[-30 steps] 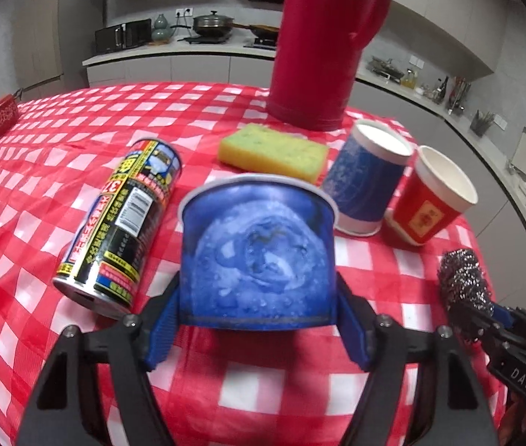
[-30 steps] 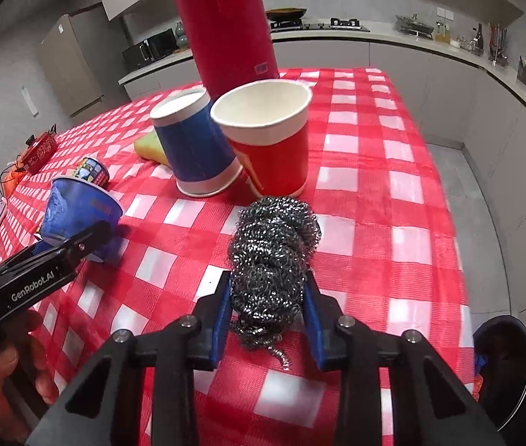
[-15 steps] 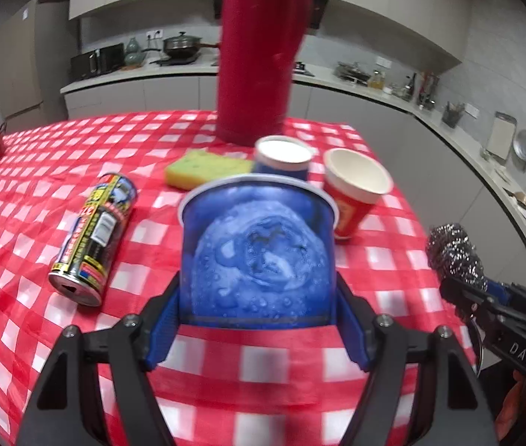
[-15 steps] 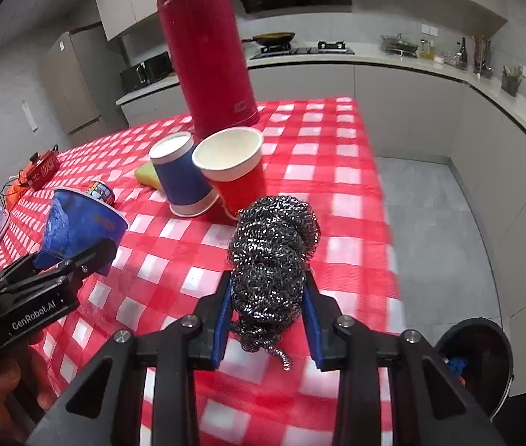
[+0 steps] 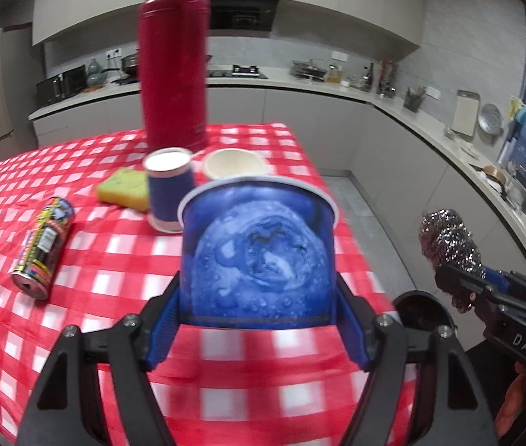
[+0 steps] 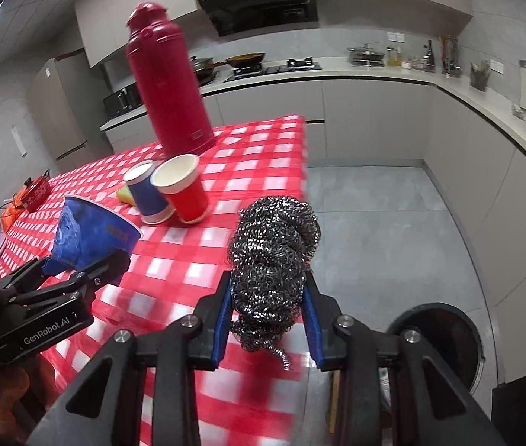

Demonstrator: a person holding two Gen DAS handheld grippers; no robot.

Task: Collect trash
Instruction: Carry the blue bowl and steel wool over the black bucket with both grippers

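Red-and-white checked cloth covers the table (image 5: 114, 252), which fills the left and lower part of both wrist views. On it, toward 12 o'clock, a tall red thermos (image 5: 173, 59) stands upright. At 5 o'clock in the right wrist view a round dark trash bin (image 6: 445, 338) sits on the grey floor just off the table's edge. Clamped on a blue paper bowl (image 5: 259, 252), the left gripper (image 5: 257, 319) holds it clear of the cloth, both blue pads pressed against its sides. Squeezed between the right gripper's (image 6: 267, 308) pads is a steel wool scourer (image 6: 272, 256), hanging above the table's edge with the bin at its 4 o'clock. Near the thermos base stand a blue paper cup (image 5: 168, 189) and a red paper cup (image 6: 183, 189), side by side and touching. A yellow sponge (image 5: 123, 189) lies at the blue cup's 9 o'clock, and a drink can (image 5: 43, 249) lies on its side toward 8 o'clock.
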